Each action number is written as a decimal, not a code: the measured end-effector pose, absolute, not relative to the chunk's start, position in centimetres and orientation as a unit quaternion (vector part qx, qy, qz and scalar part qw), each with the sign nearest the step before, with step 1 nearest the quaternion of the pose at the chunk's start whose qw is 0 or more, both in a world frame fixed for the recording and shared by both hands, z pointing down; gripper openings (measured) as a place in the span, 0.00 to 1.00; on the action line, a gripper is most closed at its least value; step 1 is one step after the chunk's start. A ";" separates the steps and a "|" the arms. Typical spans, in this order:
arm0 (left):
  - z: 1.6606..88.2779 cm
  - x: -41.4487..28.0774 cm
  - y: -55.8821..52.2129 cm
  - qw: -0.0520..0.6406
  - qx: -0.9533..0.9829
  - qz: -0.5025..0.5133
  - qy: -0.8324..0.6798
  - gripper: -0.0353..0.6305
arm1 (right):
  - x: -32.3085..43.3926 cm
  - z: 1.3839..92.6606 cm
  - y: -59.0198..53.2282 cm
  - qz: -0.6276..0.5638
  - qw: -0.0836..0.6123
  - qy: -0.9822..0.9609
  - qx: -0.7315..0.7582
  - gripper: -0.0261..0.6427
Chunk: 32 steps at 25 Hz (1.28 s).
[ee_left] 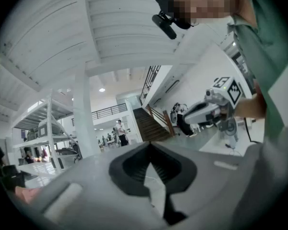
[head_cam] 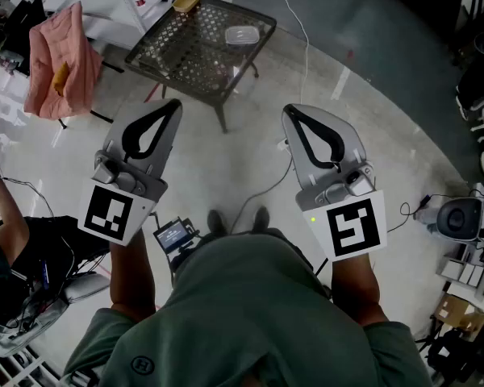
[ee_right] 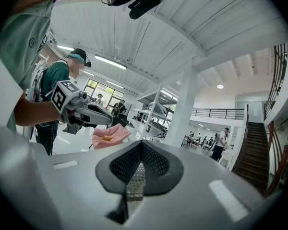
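Underneath, the pale polished floor (head_cam: 226, 176) fills most of the head view, and the person in a green shirt (head_cam: 250, 313) stands on it with both arms held forward. Ahead of the person stands a dark metal table (head_cam: 185, 59) with a mesh top, well apart from both grippers. To the left of the table a pink cloth (head_cam: 58, 55) hangs over a stand, and a small yellow piece (head_cam: 60, 75) lies on this cloth.

Next in size, the left gripper (head_cam: 175, 104) and the right gripper (head_cam: 289, 112) are held in the air above the floor. They are side by side and both point toward the table. In each gripper's own view the two jaws meet at their tips, so only the drop-shaped hollow between the padded sides is left. Nothing stands in that hollow, and neither gripper has hold of anything or touches anything.

On the table top, toward its far right part, lies a clear dish (head_cam: 240, 35). At the far corner sits a flat yellow object (head_cam: 185, 2), too small to tell more about it.

Judging by how things lie, the work is at its very beginning. Nothing is grasped, the things on the table look untouched, and the grippers have not reached the table.
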State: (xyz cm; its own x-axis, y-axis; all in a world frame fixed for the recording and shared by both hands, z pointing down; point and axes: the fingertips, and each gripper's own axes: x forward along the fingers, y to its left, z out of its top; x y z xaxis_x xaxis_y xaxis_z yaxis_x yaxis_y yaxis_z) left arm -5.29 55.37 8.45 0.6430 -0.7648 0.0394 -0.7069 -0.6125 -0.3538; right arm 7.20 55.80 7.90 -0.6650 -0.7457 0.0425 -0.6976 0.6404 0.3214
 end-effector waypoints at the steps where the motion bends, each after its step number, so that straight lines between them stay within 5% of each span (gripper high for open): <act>1: 8.4 -5.3 55.4 0.155 -0.893 -0.093 0.411 0.06 | 7.2 7.9 55.8 -0.140 0.087 -0.901 0.401 0.05; 20: 9.9 -9.7 51.6 0.132 -0.918 -0.073 0.366 0.06 | 2.2 8.7 53.2 -0.114 0.103 -0.882 0.446 0.05; 32: 10.9 -4.9 47.6 0.130 -0.919 -0.082 0.364 0.06 | 6.2 9.8 48.7 -0.098 0.076 -0.892 0.435 0.05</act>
State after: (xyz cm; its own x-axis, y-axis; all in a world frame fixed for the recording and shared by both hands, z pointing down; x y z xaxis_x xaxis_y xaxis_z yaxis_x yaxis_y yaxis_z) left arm -4.88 47.55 10.86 0.7213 -0.6903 0.0562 -0.6474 -0.7009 -0.2993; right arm 6.23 48.70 9.79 -0.6097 -0.7910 0.0499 -0.7611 0.6019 0.2417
